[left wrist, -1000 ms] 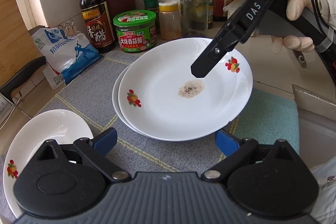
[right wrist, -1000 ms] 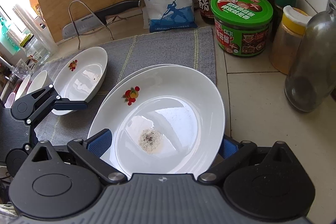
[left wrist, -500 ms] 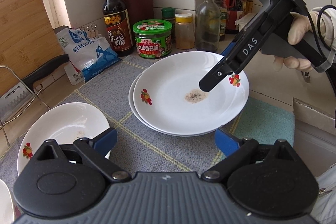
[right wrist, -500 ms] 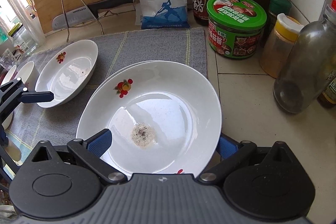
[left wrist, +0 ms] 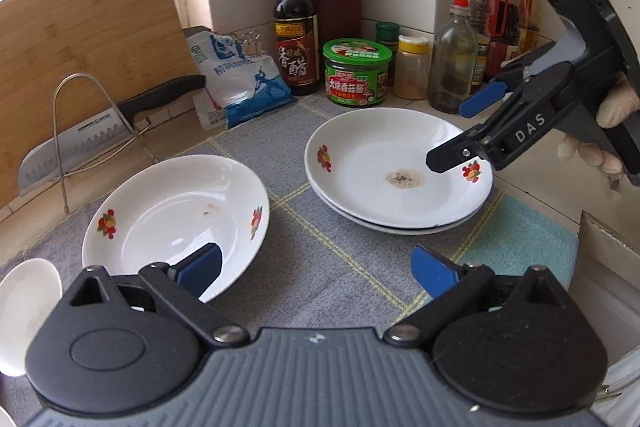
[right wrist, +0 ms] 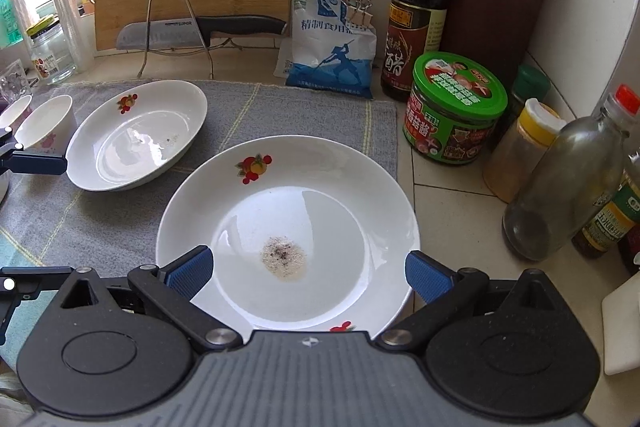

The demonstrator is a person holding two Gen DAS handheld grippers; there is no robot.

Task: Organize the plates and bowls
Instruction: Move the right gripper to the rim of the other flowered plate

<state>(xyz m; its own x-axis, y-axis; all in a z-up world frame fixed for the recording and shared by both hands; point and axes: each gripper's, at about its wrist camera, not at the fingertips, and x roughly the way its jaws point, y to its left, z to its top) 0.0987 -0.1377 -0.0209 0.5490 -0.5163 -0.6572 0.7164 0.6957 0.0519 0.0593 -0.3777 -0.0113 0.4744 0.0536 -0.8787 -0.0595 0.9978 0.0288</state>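
Both tools, left tool (left wrist: 316,269) and right tool (right wrist: 308,273), are wide apart; the lone plate (left wrist: 160,211) is hard, slippery and breakable, so pinch its rim.

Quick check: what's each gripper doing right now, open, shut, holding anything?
Left gripper: open, holding nothing.
Right gripper: open, over the stacked plates, holding nothing.

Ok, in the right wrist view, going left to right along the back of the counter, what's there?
Glass jar → knife on its wire rack → salt bag → vinegar bottle → green-lidded jar → yellow-capped spice jar → red-capped glass bottle.
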